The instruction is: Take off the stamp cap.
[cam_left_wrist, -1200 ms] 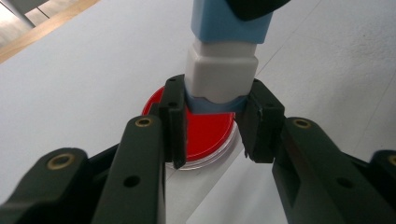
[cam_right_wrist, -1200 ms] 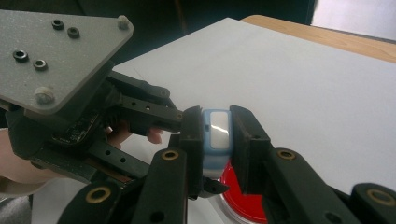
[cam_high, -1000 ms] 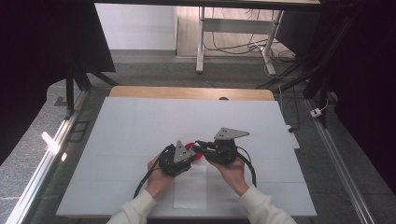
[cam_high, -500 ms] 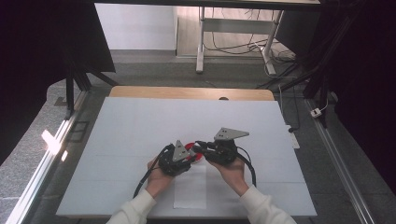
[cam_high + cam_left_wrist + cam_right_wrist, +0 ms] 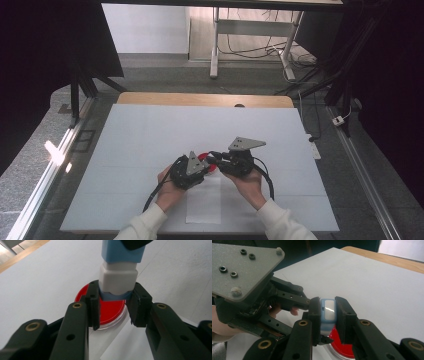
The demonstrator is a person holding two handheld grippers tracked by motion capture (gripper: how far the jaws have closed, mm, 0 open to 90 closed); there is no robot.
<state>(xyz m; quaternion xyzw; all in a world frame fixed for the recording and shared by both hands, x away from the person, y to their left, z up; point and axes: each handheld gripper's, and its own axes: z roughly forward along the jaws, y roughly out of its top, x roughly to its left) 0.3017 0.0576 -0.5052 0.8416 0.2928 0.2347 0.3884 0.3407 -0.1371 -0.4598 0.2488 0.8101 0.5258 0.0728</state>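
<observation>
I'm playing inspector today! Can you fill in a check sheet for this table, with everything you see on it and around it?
Surface: white table top, wooden strip along the far edge; a white paper sheet lies near the front.
Job's things: blue-and-white stamp-like block held over a round red pad in a clear dish.
Clutter: nothing seen.
Grippers: left tool shut on the block's lower end; right tool shut on its other end.
Cables: a black cable trails from the left tool, another from the right; loose cables on the floor beyond.
Surroundings: dark frame, grey floor, white table legs behind.
</observation>
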